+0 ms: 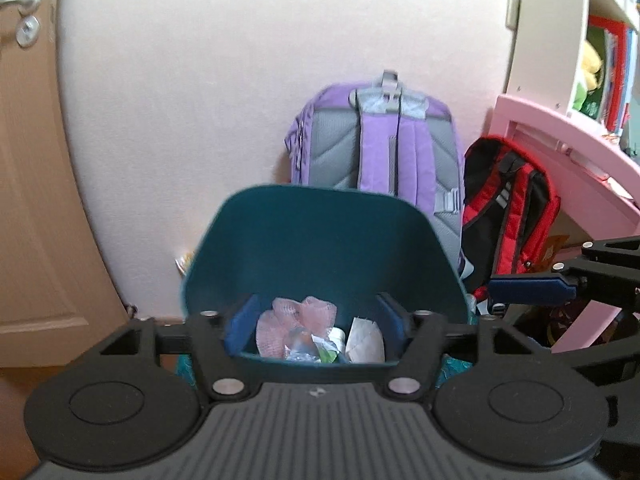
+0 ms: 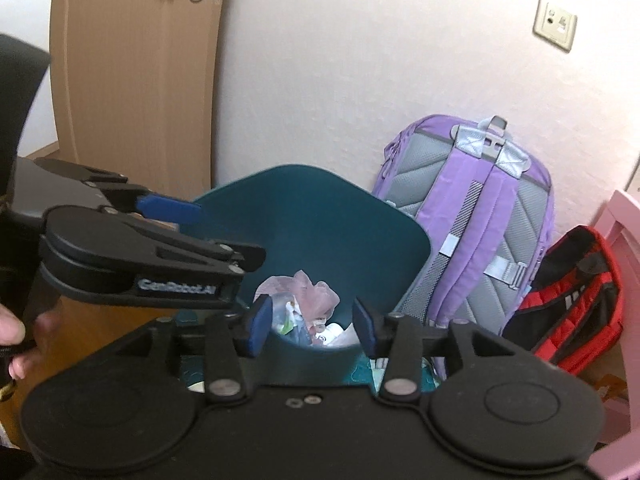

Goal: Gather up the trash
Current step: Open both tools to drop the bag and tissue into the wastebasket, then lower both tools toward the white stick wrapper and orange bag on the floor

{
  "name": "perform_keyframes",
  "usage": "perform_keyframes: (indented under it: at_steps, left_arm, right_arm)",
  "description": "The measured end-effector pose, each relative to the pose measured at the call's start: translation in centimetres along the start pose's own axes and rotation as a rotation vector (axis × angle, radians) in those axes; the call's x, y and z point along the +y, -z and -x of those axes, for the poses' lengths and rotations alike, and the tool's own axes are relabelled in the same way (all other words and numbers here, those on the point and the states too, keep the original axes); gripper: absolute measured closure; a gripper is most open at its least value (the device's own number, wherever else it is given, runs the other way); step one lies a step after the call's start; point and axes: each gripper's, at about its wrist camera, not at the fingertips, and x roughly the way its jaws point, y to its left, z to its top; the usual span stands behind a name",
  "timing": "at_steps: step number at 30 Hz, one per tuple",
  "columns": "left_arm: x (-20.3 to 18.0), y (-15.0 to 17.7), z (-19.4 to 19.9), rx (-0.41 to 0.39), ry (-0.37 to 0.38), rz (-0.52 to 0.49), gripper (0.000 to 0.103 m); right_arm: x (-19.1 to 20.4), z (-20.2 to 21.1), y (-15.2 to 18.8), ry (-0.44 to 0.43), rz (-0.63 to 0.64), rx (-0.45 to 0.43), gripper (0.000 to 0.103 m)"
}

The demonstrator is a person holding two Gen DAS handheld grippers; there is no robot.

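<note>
The trash [image 1: 320, 336] is seen lying in the bottom of the teal bin [image 1: 320, 240]: a pink net wad, crumpled clear wrap, a green scrap and a white paper piece, heaped together with no single long axis. From both claws it lies ahead and below, down past the bin's near rim.

The left claw [image 1: 318, 320] is held over that near rim, its blue pads wide apart and framing the heap; nothing is gripped between them. The right claw [image 2: 312, 326] is held just to the right of it, also over the near rim, its pads at a middling gap and empty. Neither is seen touching the bin or its contents.

Judged from how things lie, the dropping of trash appears done, and both claws are free for a further piece. No loose trash is visible outside the bin in either view, so which hand is nearer to the next piece cannot be told.

Beyond the bin, a purple backpack [image 1: 376, 140] is leaned against the far wall, a red backpack [image 1: 508, 216] beside it to the right, a pink desk [image 1: 568, 152] further right, and a door [image 1: 36, 160] at the left.
</note>
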Motion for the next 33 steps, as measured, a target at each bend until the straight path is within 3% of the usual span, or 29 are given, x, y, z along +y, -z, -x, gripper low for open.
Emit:
perform_keyframes:
  at_steps: [4, 8, 19, 26, 33]
  left_arm:
    - [-0.2, 0.3, 2.9, -0.011, 0.013, 0.002, 0.037]
    - [-0.4, 1.2, 5.7, -0.028, 0.011, 0.006, 0.027]
    - [-1.1, 5.6, 11.5, -0.033, 0.031, -0.008, 0.023]
    - [-1.3, 9.3, 13.5, -0.026, 0.042, -0.012, 0.018]
    - [-0.8, 14.0, 13.2, -0.004, 0.042, 0.0, 0.017]
  right_arm:
    - [0.3, 2.9, 0.8, -0.002, -0.001, -0.022, 0.048]
    - [1.2, 5.2, 1.8, -0.009, -0.002, -0.038, 0.04]
    - [3.4, 9.5, 5.7, -0.053, -0.028, -0.055, 0.027]
    - [4.4, 10.1, 9.8, -0.081, -0.084, -0.027, 0.012]
    - [5.2, 7.8, 15.5, -0.087, -0.145, 0.046, 0.003]
